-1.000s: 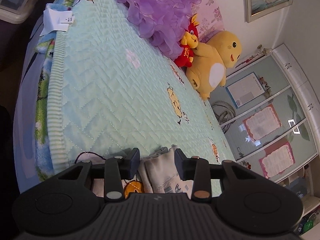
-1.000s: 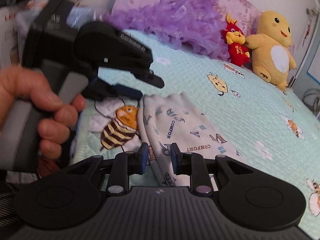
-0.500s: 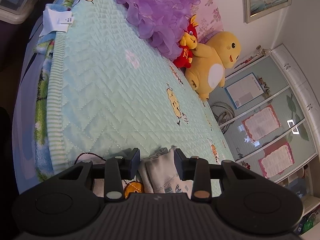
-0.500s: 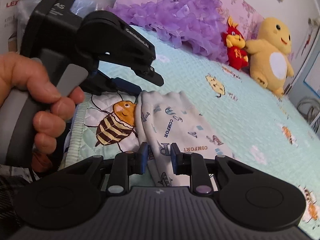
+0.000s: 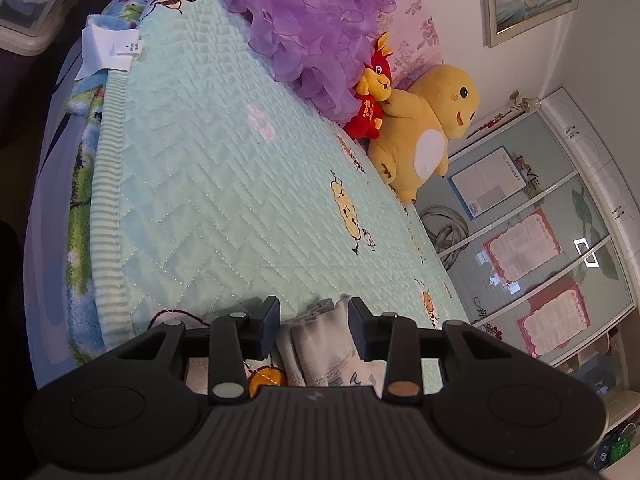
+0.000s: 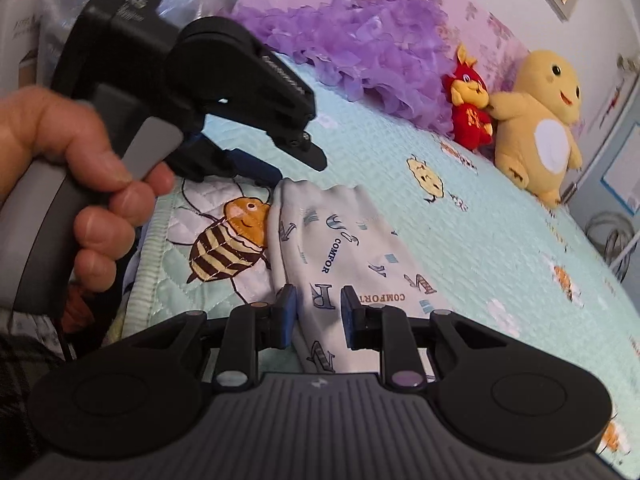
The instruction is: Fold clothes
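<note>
1. A small pale garment printed with letters and the word "COMFORT" lies folded on the mint-green quilted bed cover, near the cover's striped edge and just beside an embroidered bee.
2. The right gripper hangs low over the near end of the garment. Its fingers stand a little apart with the cloth showing in the gap, and I cannot tell whether they pinch it or only straddle it.
3. The left gripper, held in the person's hand, points at the garment's far, gathered edge. From its own camera the left gripper has its fingers parted on either side of a bunched fold of the cloth; gaps show between pads and fabric, so it looks open rather than clamped.
4. Farther up the bed, a heap of purple ruffled fabric lies against a floral pillow.
5. A red plush toy and a larger yellow plush toy sit side by side, touching, at the far edge of the bed.
6. Beyond them stands a wardrobe with papers stuck on its doors.
</note>
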The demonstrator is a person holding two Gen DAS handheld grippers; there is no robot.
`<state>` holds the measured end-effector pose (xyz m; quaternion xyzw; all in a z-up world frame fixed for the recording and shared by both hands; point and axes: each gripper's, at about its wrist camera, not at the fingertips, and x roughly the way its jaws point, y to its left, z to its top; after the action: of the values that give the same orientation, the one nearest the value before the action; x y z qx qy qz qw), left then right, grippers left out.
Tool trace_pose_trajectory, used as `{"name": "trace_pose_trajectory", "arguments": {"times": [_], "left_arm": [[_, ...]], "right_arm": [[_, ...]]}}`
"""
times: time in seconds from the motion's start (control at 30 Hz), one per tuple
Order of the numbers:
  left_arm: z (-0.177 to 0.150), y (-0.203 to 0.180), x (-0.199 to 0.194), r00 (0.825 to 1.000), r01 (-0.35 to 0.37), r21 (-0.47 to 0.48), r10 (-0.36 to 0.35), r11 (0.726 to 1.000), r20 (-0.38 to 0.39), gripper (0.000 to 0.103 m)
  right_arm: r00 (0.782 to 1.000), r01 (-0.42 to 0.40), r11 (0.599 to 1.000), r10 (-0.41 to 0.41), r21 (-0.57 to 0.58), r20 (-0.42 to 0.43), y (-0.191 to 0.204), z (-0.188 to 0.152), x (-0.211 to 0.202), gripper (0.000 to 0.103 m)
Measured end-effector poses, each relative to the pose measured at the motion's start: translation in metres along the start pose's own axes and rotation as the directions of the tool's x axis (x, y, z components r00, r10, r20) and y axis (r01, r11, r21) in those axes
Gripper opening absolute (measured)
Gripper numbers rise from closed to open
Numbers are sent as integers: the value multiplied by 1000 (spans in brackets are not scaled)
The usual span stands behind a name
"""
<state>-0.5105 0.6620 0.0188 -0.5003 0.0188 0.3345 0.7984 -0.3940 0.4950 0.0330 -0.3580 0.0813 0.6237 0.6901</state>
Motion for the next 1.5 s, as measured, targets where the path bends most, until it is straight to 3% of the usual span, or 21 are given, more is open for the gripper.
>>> {"name": "trace_pose_trajectory", "arguments": {"times": [0.17,0.27,0.33,0.37,0.47,0.8,0.9,1.1,1.23,1.33,1.5], "left_arm": [[-1,0,1,1000,-5,14,4,1000,5,38],[-1,-1,2,1000,2,28,-2,1000,2,19],[-1,-1,2,1000,5,28,-6,1000,2,15],[-1,0,2,1000,4,28,-4,1000,3,14],[-1,1,2,1000,3,27,-4,1000,6,8],[0,8,-6,999,-29,-30,30,999,42,4],[1,6,-10,998,-20,-45,22,999,59,4],[-1,-7,-8,999,11,34,-13,999,46,4],[-5,-4,1,1000,-18,70,18,997,10,0],[-5,-9,-5,999,0,86,-4,996,44,0],[-6,-2,-1,996,-91,67,89,994,33,0]], "right_arm": [[1000,9,999,-9,-47,2,5,-4,-3,24],[1000,16,996,-16,-84,8,8,-4,0,23],[1000,17,996,-16,-92,13,8,-3,3,22],[1000,15,995,-14,-94,15,8,-2,4,20],[1000,6,995,-4,-101,16,9,-1,5,2],[999,-12,993,16,-116,29,14,-6,0,0],[999,-26,997,29,-74,34,10,-6,-1,0],[998,-19,998,23,-59,57,9,-6,-4,0],[997,-18,998,22,-57,71,10,-5,-7,0],[997,-22,998,26,-59,76,11,-4,-8,0],[998,-31,998,34,-54,57,13,-8,-3,0]]}}
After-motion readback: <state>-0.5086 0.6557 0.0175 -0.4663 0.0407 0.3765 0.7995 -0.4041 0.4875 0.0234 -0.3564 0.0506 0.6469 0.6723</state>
